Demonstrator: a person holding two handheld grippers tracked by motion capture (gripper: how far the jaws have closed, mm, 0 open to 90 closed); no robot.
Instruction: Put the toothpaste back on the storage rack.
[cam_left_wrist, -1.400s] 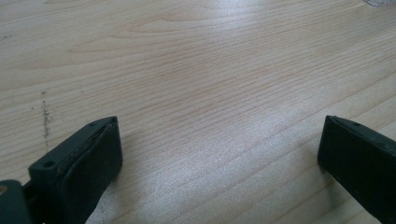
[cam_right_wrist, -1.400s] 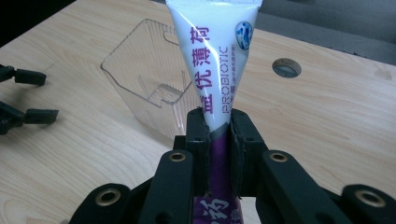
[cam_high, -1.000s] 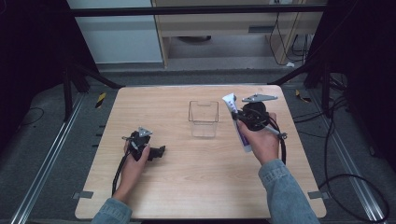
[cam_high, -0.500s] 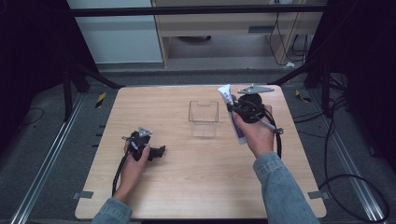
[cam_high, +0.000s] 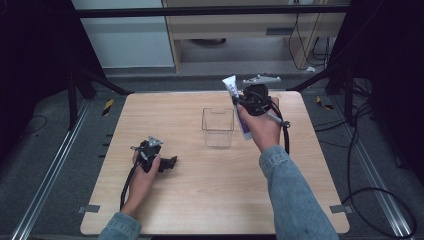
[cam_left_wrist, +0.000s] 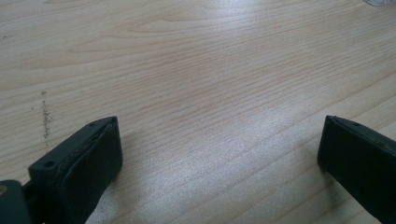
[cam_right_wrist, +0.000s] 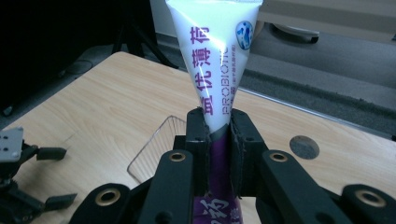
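Right gripper (cam_high: 239, 100): jaws clamped on a white-and-purple toothpaste tube (cam_right_wrist: 212, 70), held above the table (cam_high: 200, 210) beside the clear plastic box (cam_high: 218, 127). The tube's lower end is hidden behind the jaws and hand; its crimped top is cut off in the right gripper view. Left gripper (cam_high: 172, 162): resting on the table, jaws wide apart, nothing between them.
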